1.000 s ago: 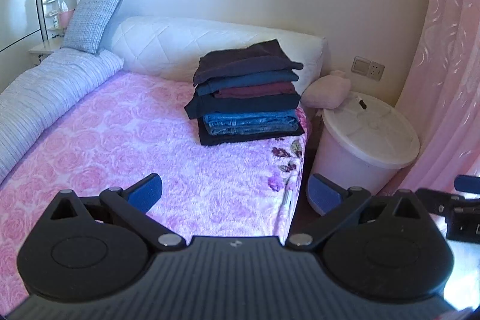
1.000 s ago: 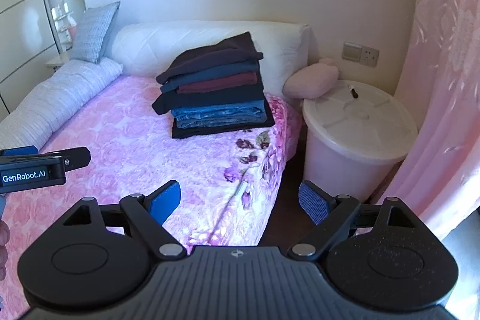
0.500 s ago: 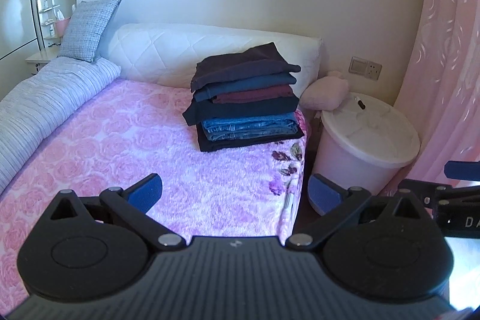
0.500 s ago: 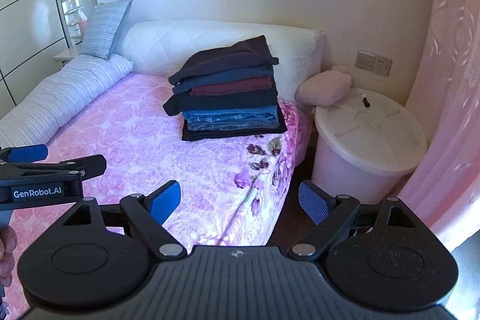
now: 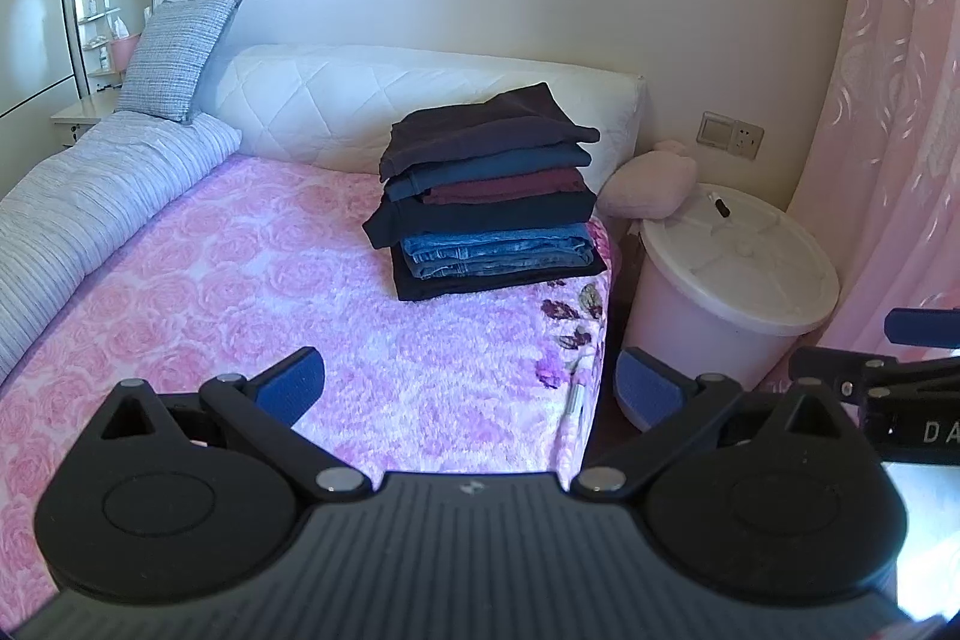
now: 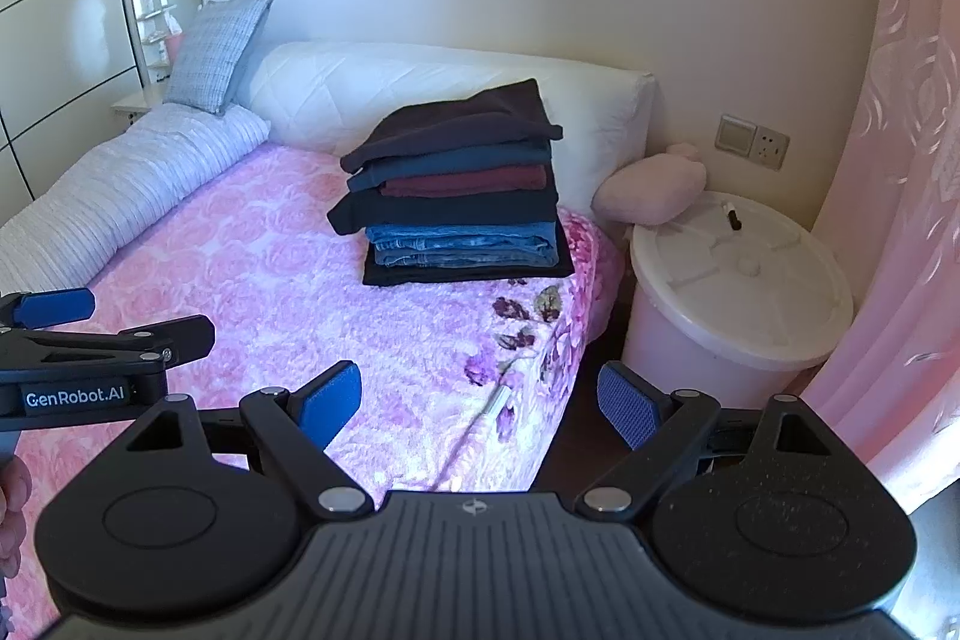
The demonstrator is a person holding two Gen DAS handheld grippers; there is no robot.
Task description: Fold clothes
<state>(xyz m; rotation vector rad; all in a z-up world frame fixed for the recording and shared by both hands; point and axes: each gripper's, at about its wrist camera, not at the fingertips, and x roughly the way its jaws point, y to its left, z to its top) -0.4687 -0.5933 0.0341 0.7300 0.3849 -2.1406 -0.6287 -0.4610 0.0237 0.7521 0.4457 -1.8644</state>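
A stack of folded clothes (image 5: 489,196) (image 6: 459,196), dark tops over blue jeans, sits on the pink rose bedspread (image 5: 240,292) (image 6: 270,280) near the white headboard cushion. My left gripper (image 5: 471,388) is open and empty, held above the near part of the bed, well short of the stack. My right gripper (image 6: 480,400) is open and empty, over the bed's right edge. Each gripper shows at the side of the other's view: the right one in the left wrist view (image 5: 900,376), the left one in the right wrist view (image 6: 90,340).
A white lidded bin (image 5: 738,292) (image 6: 744,298) stands right of the bed with a pink plush (image 5: 651,187) behind it. A pink curtain (image 5: 888,160) hangs at right. A grey striped duvet (image 5: 78,214) and grey pillow (image 5: 180,58) lie at left.
Both grippers have drifted slightly, so the stack and the bin sit a little further right in both views. Both stay open and empty.
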